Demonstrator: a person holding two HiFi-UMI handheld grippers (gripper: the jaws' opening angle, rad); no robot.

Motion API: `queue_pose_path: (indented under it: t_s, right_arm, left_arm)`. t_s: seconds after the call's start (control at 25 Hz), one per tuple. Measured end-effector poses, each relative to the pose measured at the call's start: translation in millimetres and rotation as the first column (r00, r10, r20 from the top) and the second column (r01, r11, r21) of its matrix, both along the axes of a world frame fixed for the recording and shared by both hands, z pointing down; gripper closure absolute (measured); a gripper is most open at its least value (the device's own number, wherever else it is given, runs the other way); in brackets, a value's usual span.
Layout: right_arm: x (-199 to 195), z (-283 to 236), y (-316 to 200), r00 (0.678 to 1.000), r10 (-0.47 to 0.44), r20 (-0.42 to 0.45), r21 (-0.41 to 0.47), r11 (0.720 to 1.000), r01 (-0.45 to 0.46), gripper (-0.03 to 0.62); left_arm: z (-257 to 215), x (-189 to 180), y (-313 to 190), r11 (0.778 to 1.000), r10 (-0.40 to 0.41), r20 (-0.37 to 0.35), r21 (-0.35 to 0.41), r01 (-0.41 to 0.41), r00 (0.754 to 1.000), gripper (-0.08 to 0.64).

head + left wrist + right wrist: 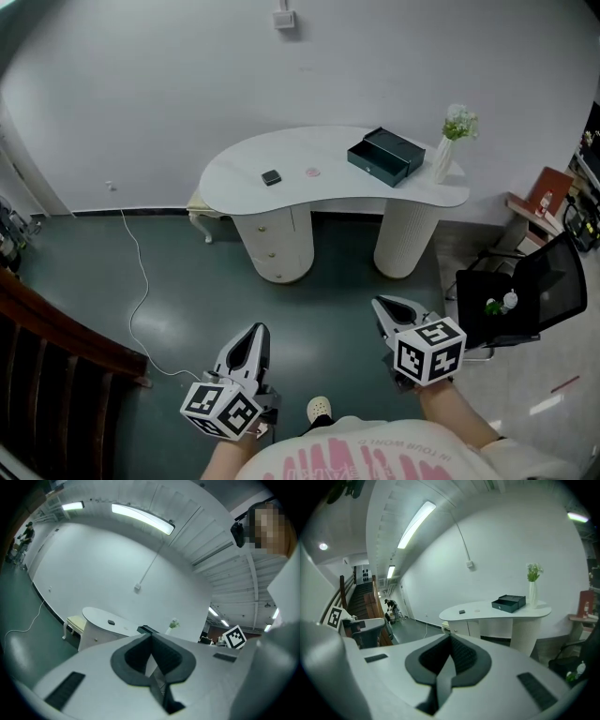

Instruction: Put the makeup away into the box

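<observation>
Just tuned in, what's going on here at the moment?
A person stands back from the white curved table, holding the left hand-held gripper and the right hand-held gripper out in front. Both are shut and empty. On the table are an open dark teal box, a small black square case, a small pink round item and a white vase of flowers. Nothing has been picked up or put in the box yet.

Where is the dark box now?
In the head view, the open box sits near the right end of the white table, beside the vase.
</observation>
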State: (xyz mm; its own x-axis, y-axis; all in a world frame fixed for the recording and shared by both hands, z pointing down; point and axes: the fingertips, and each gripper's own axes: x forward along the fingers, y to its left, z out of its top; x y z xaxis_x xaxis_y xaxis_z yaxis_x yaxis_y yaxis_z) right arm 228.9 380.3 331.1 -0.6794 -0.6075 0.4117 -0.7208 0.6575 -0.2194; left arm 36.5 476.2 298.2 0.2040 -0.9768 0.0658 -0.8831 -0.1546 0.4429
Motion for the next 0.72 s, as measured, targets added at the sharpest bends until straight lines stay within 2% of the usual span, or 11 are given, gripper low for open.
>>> queue_pose_path:
  t_s: [0.16,0.32,0.56,0.72]
  right_arm:
    - [-34.8,-14.2,-29.2,1.000,0.007,0.023,0.015,1.000,-0.008,0.594]
    - [-53.0,-19.4,-47.5,1.000,0.019,0.022,0.054,0.998,-0.020,0.594]
    - [-57.6,12.9,-56.5,0.998,0.047,-0.033,-0.007,0.999,-0.047,0.594]
    - [-61.8,17.2,-82.1,0.995,0.099,0.000,-0.039,0.994,-0.099,0.594]
  left_arm:
    - [-15.4,-31.2,-33.5,1.000,0.018,0.000,0.023,-0.018,1.000,0.558]
    - [-25.9,-47.1,-55.6,0.997,0.042,0.014,0.066,-0.043,0.999,0.558]
    - [-1.1,-57.6,-72.4,0.997,0.080,-0.036,0.015,-0.079,0.996,0.558]
    - [12.3,-82.1,-87.7,0.999,0.030,-0.037,-0.019,-0.031,0.999,0.558]
